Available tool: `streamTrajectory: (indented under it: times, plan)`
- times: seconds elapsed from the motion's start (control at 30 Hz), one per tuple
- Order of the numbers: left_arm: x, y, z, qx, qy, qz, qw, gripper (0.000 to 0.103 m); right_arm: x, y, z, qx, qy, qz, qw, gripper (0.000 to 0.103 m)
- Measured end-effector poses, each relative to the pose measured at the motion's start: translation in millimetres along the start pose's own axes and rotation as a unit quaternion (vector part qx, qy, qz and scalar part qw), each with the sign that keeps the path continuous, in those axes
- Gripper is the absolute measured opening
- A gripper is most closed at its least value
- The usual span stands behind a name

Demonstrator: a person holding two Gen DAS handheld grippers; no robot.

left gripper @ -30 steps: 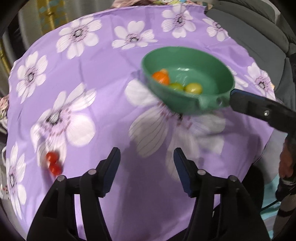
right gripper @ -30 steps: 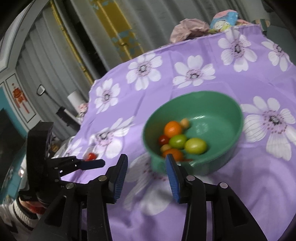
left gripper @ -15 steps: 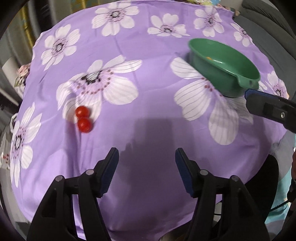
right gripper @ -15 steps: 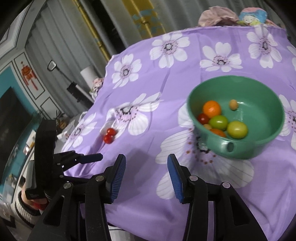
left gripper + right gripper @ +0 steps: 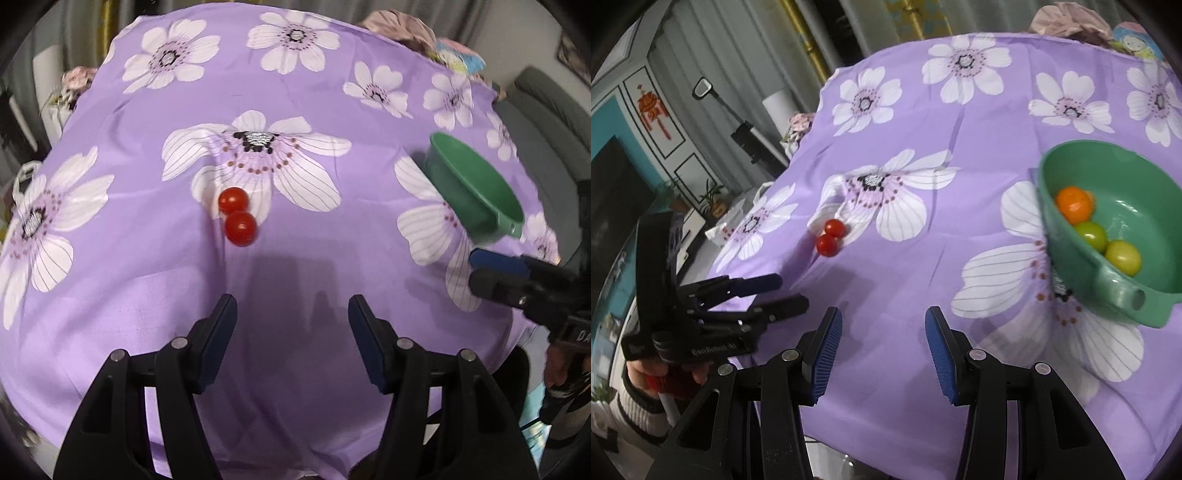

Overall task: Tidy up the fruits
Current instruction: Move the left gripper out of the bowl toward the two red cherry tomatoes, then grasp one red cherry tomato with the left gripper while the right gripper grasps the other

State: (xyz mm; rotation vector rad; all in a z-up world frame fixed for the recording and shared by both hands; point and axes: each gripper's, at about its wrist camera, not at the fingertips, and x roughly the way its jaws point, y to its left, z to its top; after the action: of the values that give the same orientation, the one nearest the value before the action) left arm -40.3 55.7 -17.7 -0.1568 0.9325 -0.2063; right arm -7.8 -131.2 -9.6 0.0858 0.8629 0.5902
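Two small red tomatoes, round and glossy, touching each other on a white flower of the purple cloth over the counter. Well apart to the right, a green bowl with a holed tab handle, holding an orange fruit, a green one and a yellow-green one, all close together.

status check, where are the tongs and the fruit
Left tongs open, empty, near two red tomatoes on cloth. Right tongs open, empty. Green bowl holds other fruit. Path clear.
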Motion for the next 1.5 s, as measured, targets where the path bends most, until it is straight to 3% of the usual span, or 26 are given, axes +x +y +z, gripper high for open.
streamTrajectory:
  times: [0.17,0.3,0.53,0.73,1.03,1.13,1.27,1.5]
  plan:
    - [6,9,12,-0.012,-0.003,-0.010,0.9999,0.058,17,9,24,0.008,0.004,0.038,0.999,0.047]
    - [17,15,26,-0.013,0.003,-0.018,0.9997,0.050,42,19,50,0.001,0.018,0.065,0.998,0.047]
    - [35,18,44,-0.006,0.023,0.005,0.9997,0.046,96,23,84,0.012,0.071,0.135,0.988,0.047]
    - [43,20,49,0.002,0.027,0.036,0.9990,0.045,140,17,97,0.034,0.126,0.166,0.977,0.047]
    - [51,18,55,0.030,0.031,0.060,0.9973,0.044,176,33,101,0.001,0.165,0.155,0.974,0.047]
    - [53,17,55,0.041,0.036,0.065,0.9964,0.040,189,39,102,-0.020,0.178,0.132,0.975,0.035]
    - [55,18,57,0.048,0.040,0.064,0.9960,0.040,192,41,101,-0.031,0.168,0.118,0.978,0.032]
    - [68,17,59,0.049,0.058,0.058,0.9954,0.037,160,8,102,0.033,0.120,0.135,0.983,0.031]
